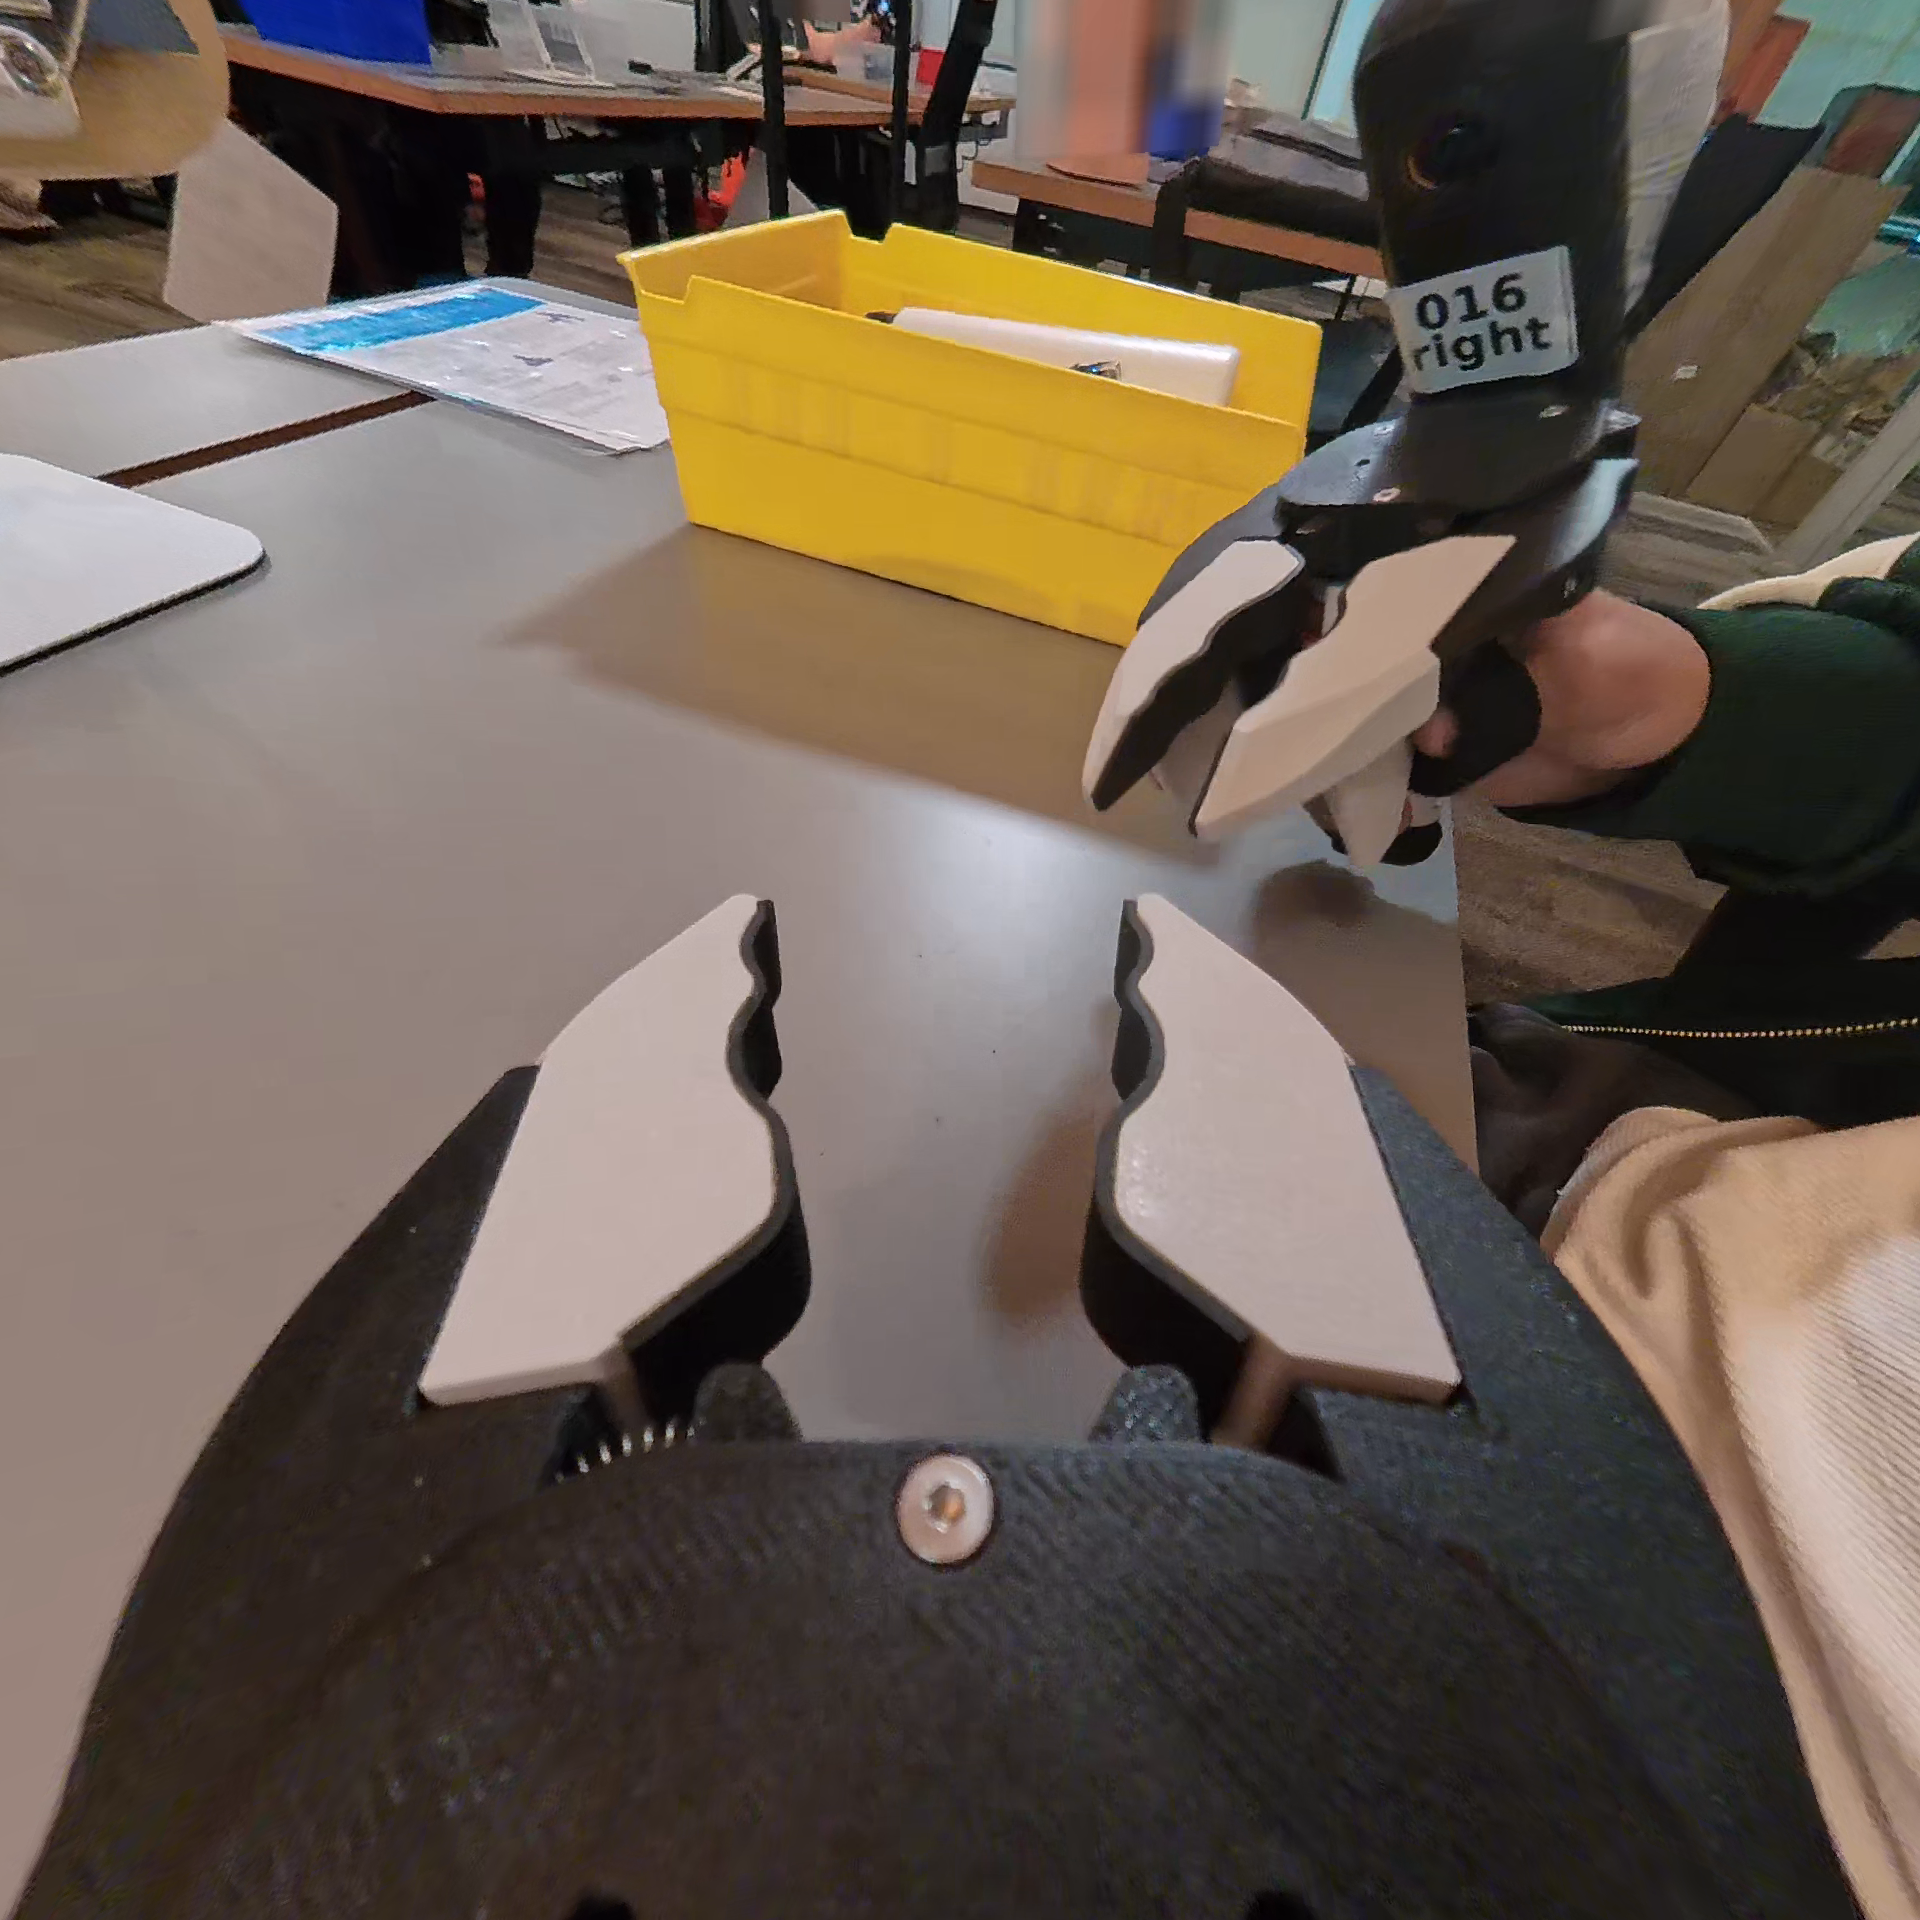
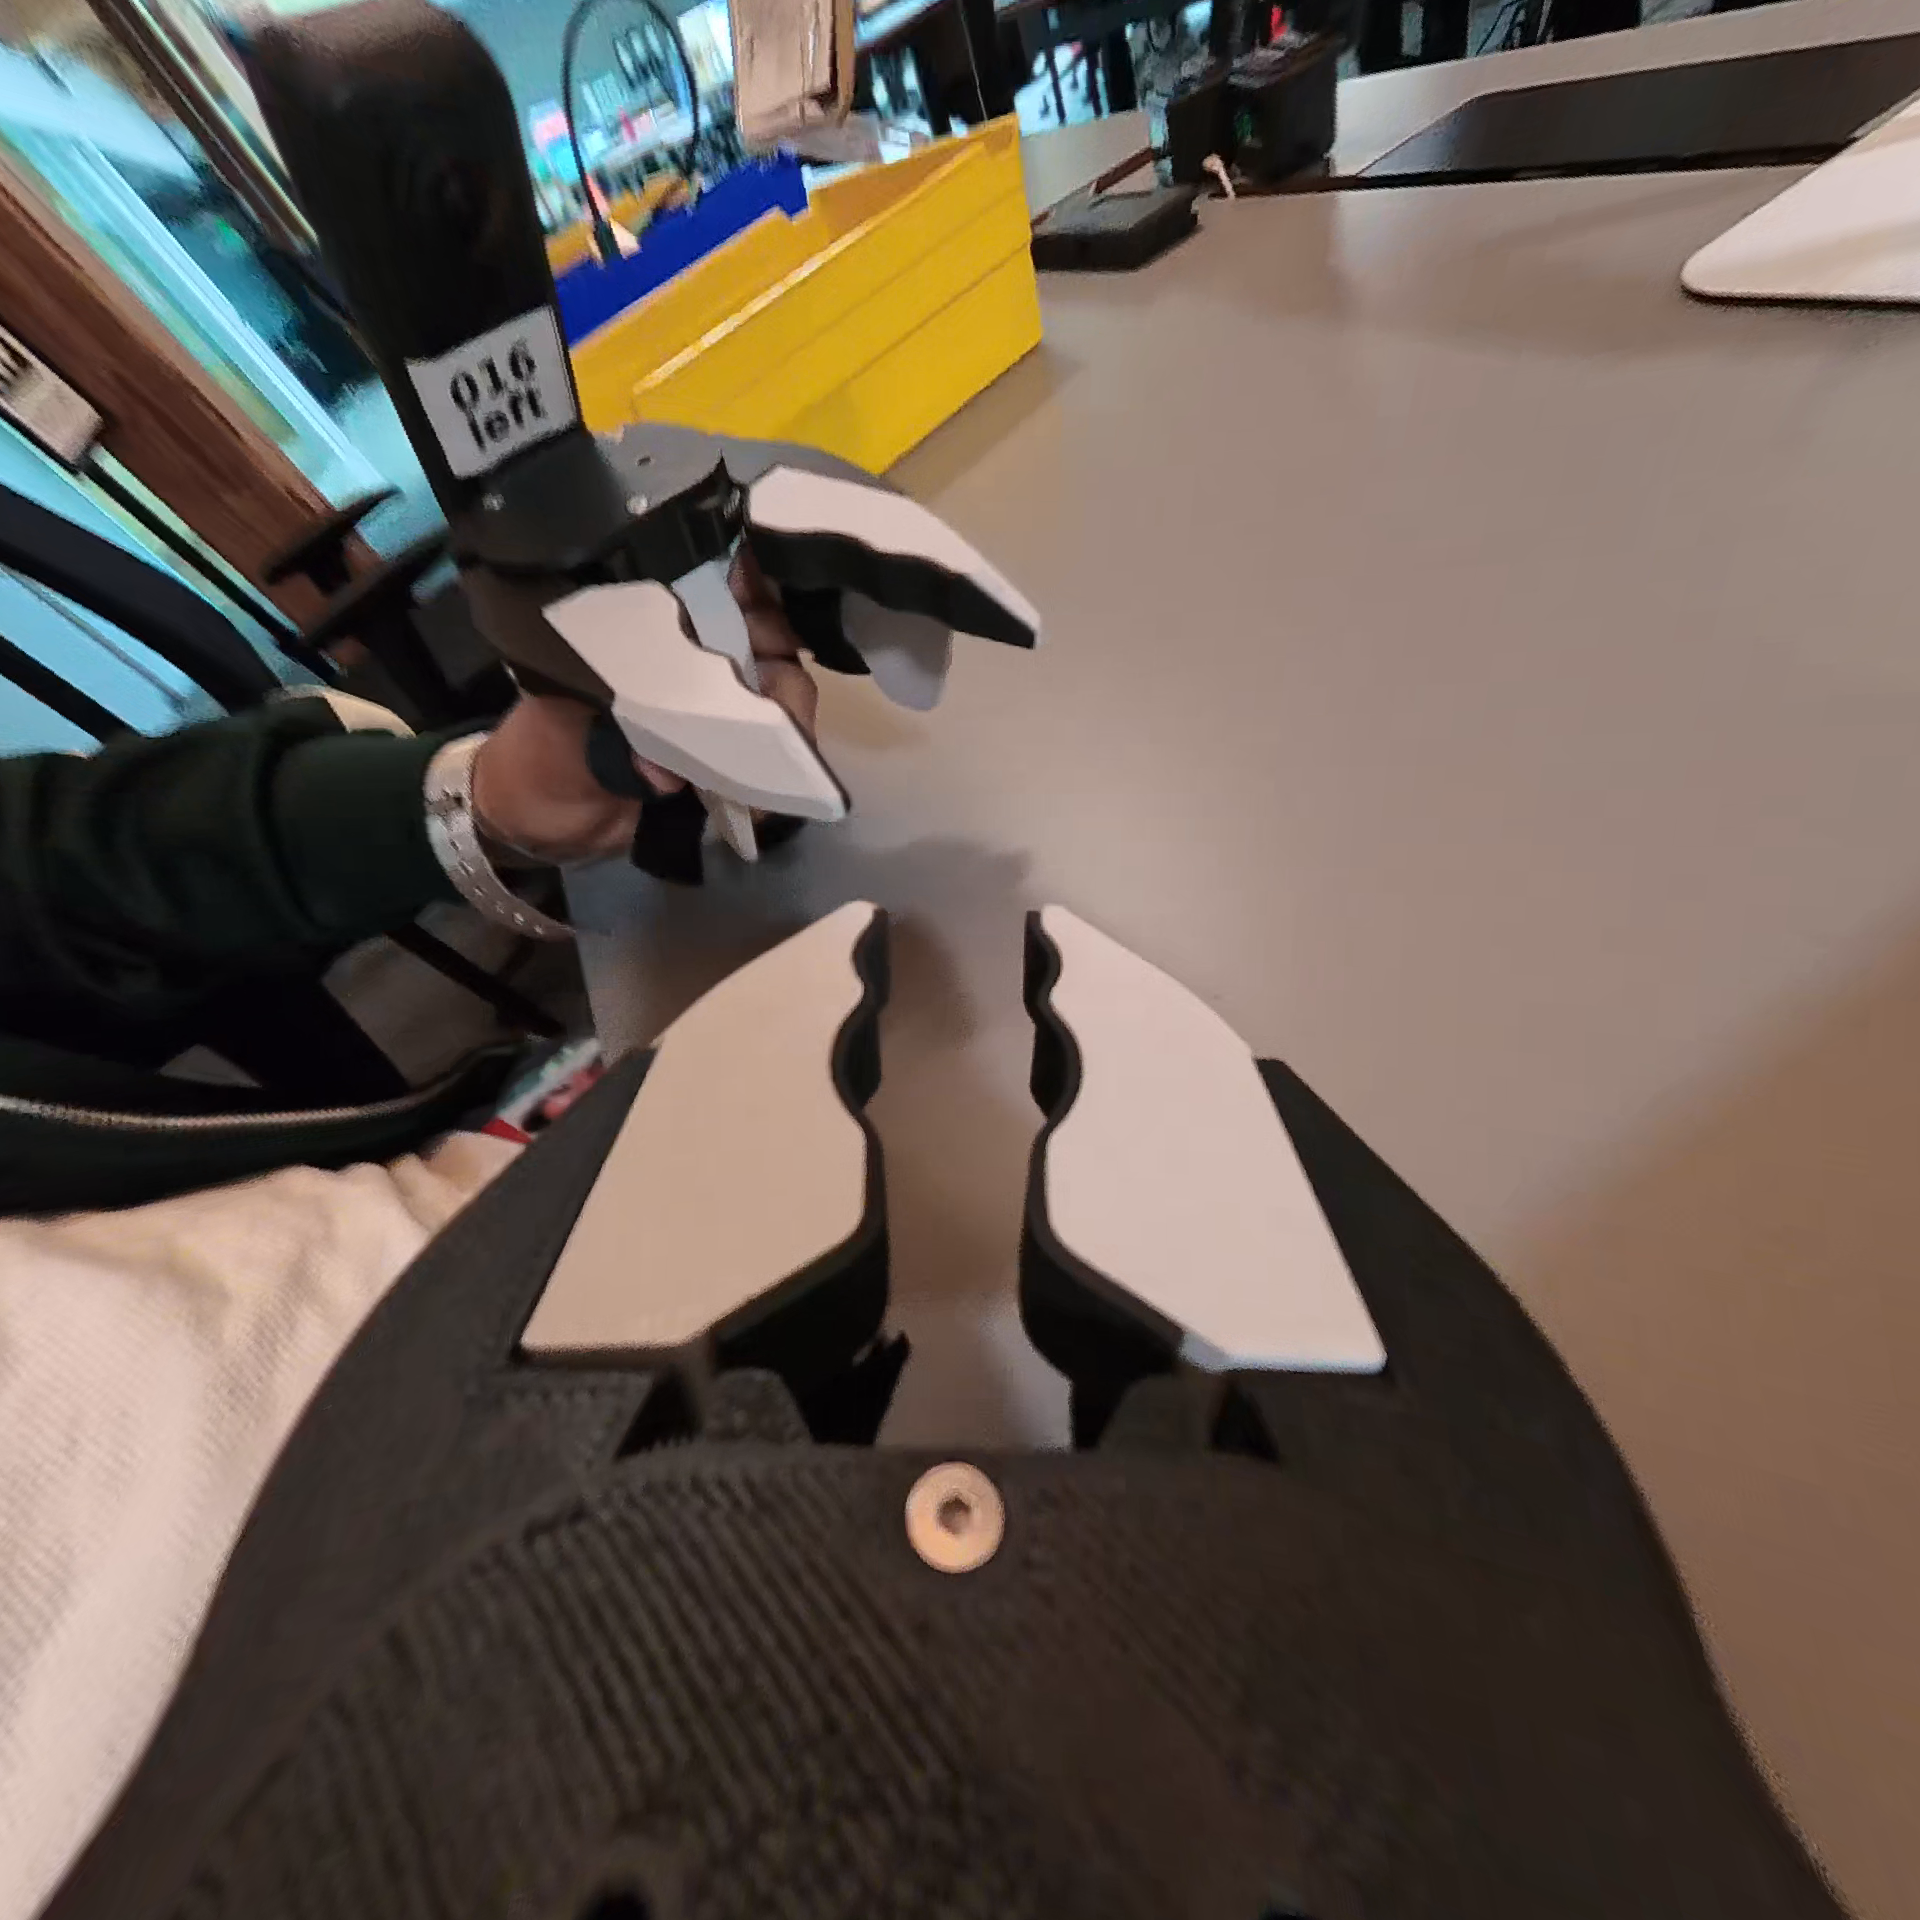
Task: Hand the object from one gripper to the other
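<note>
Left hand-held gripper (image 1: pixel 945 925): black textured body with pale grey wavy-edged fingers, spread wide apart with nothing between them; only bare tabletop is seen through the gap.
Right hand-held gripper (image 2: pixel 954 930): same build, fingers parted by a narrower gap and likewise empty; in the left wrist view it appears at 2 o'clock, tilted down toward the tabletop.
Hold: each tool is carried by a person's hand (image 1: pixel 1590 707) in a dark green sleeve (image 1: pixel 1808 748), tips angled inward toward one another, a pose judged to suit a coming exchange.
Smooth grey tabletop (image 1: pixel 416 831): an unoccupied stretch lies under and ahead of both tools, giving open room for meeting; its near edge runs at 3 o'clock in the left wrist view, beside the person's cream trousers (image 1: pixel 1766 1403).
White rounded-corner mat (image 1: pixel 104 551): lies flat at 10 o'clock, well apart from the tools.
Yellow plastic bin (image 1: pixel 966 468): stands at 12 o'clock beyond the open stretch, its tall walls limiting entry to reaching in from above.
White flat oblong object (image 1: pixel 1070 353): lies inside the bin, partly hidden by the front wall; it is judged to be the thing to be handed over, not yet picked up.
Printed sheet in clear sleeve (image 1: pixel 468 353): lies at 11 o'clock, just left of the bin.
Stage: judged to be the outset, with neither tool loaded.
</note>
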